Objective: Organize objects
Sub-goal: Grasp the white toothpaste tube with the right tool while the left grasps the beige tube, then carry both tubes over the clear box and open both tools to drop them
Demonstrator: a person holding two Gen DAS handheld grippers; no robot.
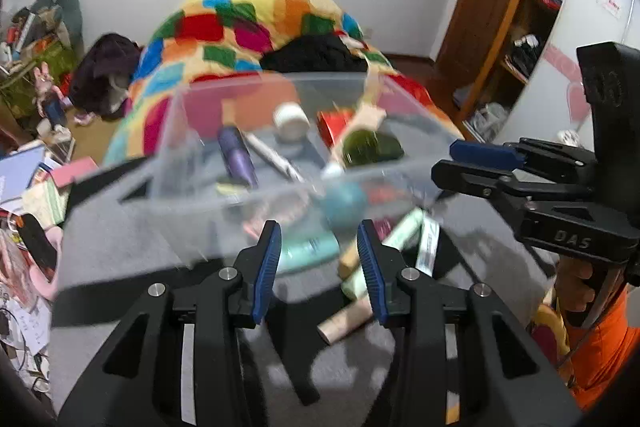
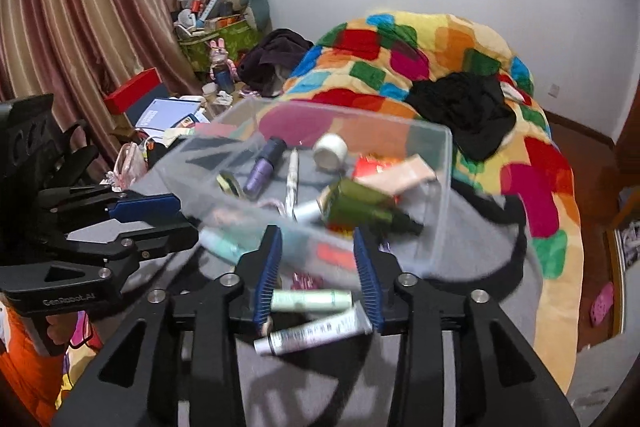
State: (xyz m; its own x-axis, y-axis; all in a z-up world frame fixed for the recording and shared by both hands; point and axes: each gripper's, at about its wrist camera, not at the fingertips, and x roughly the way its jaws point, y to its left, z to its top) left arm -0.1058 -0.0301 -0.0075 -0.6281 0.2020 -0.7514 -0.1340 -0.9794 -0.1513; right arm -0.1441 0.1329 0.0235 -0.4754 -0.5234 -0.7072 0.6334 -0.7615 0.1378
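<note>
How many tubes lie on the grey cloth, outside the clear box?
2 for sure: a green tube and a white tube nearer the camera. More may be hidden behind the box.

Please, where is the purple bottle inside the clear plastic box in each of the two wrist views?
Left wrist: purple bottle lies left of centre, inside the clear plastic box.
Right wrist: it lies centre-left, in the box.
Shared landmark: white jar, to its right.

One clear bin point(image 2: 442, 187), one purple bottle point(image 2: 264, 167), one green bottle point(image 2: 360, 205), one white jar point(image 2: 330, 149), two tools
</note>
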